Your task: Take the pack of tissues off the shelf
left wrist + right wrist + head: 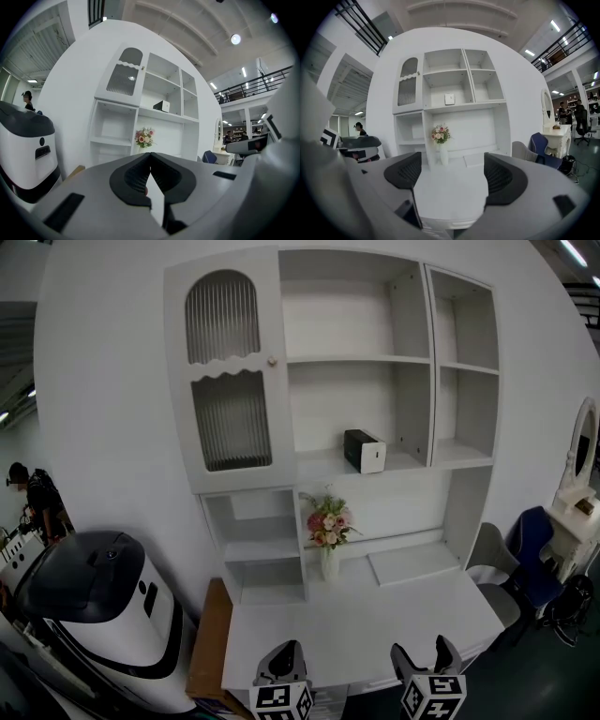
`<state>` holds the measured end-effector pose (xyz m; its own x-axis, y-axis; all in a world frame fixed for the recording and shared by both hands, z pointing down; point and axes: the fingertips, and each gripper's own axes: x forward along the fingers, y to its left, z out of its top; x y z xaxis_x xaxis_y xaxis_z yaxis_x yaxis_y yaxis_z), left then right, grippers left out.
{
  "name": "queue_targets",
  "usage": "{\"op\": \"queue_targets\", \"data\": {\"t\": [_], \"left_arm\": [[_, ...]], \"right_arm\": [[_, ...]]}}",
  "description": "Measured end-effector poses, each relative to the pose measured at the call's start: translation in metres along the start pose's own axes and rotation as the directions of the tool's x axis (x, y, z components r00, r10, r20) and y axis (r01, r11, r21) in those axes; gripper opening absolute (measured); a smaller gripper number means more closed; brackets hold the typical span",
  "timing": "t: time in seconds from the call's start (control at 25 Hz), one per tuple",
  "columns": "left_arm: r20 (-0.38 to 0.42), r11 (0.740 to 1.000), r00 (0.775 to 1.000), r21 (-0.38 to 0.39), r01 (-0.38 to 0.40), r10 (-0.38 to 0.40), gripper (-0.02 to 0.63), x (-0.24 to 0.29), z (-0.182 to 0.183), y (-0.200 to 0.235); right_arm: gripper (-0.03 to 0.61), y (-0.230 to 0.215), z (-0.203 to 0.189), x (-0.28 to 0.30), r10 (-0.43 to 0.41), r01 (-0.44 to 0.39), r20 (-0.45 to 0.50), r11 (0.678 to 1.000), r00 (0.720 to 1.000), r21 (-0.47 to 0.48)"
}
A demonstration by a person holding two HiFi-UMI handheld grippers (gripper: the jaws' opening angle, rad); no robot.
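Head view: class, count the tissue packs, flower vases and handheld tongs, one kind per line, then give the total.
Pack of tissues: 1
Vase of flowers: 1
Tongs: 2 (left tongs, right tongs)
Total: 4

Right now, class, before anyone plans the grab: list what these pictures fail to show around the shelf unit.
1. Whatever is behind the cupboard door: its ribbed glass obscures it in every view.
2. Print on the pack of tissues: too small in every view.
3. The parts behind the left claw and right claw: cut off by the head view's bottom edge.
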<state>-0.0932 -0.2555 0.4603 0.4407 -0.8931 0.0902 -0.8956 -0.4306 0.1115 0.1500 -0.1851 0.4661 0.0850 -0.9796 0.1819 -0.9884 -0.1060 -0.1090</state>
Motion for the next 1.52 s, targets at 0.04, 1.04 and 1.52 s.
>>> {"op": "queue_targets", "data": {"t": [0.04, 1.04, 1.52], "left_arm": [[0.001, 1.000, 1.000, 0.005, -0.002, 0.002, 0.018, 0.006, 0.001, -0.001], [0.029, 0.981, 0.981, -0.002, -0.194, 0.194, 0.018, 0.176, 0.037, -0.029], [-0.030, 0.964, 0.964, -0.027, -0.265, 0.265, 0.018, 0.200, 0.022, -0.012]], "right_arm": [[0.420, -0.001, 0.000, 0.009, 0.011, -0.011, -0.001, 1.000, 1.000, -0.002], [0.422, -0.073, 0.069, 0.207, 0.248, -0.249, -0.023, 0.968, 0.968, -0.040], [0.422, -0.065, 0.063, 0.248, 0.312, -0.313, -0.053, 0.950, 0.948, -0.007]]}}
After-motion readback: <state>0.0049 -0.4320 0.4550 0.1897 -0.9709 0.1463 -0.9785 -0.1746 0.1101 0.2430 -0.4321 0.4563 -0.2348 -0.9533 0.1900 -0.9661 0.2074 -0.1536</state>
